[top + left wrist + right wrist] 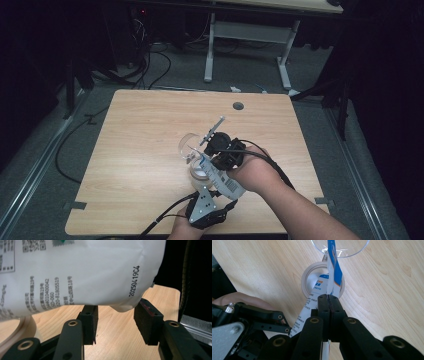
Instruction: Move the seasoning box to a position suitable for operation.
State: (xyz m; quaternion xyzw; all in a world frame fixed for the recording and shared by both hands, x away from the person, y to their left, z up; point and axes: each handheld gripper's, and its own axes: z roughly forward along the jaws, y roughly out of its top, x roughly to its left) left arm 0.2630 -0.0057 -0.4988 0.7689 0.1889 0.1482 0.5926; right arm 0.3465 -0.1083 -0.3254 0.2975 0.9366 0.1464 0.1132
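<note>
A white printed pouch (221, 178) with a blue edge hangs slanted between my two grippers. My right gripper (216, 146) is shut on the pouch (333, 277) near its upper edge, pads pressed together on the film. Under the pouch stands a white round container (199, 173) (308, 277), and a clear plastic cup (188, 144) (348, 248) lies just beyond it. My left gripper (211, 196) (116, 320) sits near the table's front edge with its jaws apart. The pouch's bottom corner (87, 272) hovers at the tips of the pads (89, 322), which do not press on it.
The wooden table (140, 125) has a round cable hole (238, 106) near its far edge. Beyond it stand the white legs of another desk (245, 35), with cables on the grey floor (150, 65). The container's rim (22, 327) shows at the left gripper view's left.
</note>
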